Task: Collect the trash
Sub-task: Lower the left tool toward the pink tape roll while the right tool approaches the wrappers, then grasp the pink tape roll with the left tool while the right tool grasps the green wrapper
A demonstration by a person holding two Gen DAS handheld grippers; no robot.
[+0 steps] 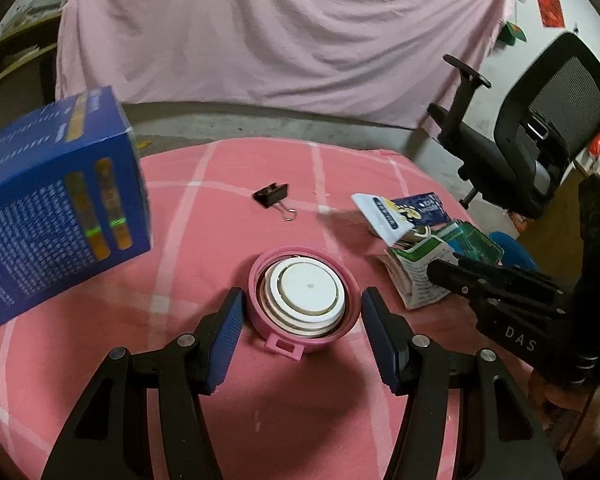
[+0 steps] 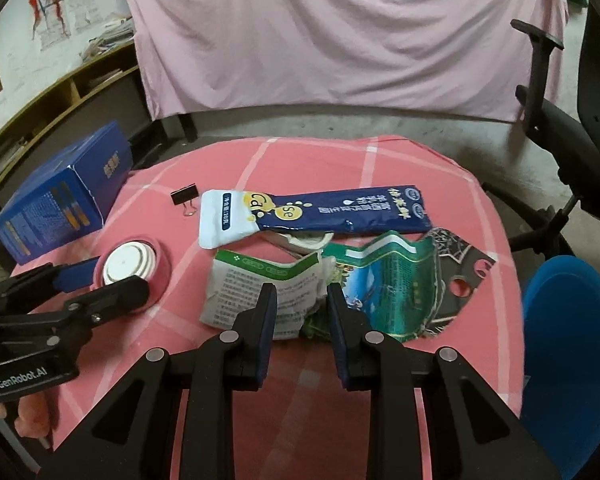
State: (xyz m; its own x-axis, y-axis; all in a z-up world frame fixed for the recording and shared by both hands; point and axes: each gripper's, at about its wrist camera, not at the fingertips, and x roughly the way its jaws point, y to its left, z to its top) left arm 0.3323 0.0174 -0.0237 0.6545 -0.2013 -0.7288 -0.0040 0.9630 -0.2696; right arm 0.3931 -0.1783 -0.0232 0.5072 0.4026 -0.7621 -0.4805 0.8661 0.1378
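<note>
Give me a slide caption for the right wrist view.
Right gripper straddles a crumpled white-and-green wrapper beside a blue sachet.

Tablecloth (image 2: 380, 168) is soft matt pink cloth, same for the hanging sheet (image 2: 320, 40). The lid (image 1: 304, 300) is smooth plastic, pink with a white middle. Blue box (image 1: 56, 216) looks like slightly glossy cardboard. Torn carton (image 2: 256, 292) is creased paper, the sachet (image 2: 340, 210) shiny film. Binder clip (image 1: 271, 194): black metal.

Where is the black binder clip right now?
The black binder clip lies on the pink checked cloth towards the far side, between the blue box and the white end of the blue sachet.
</note>
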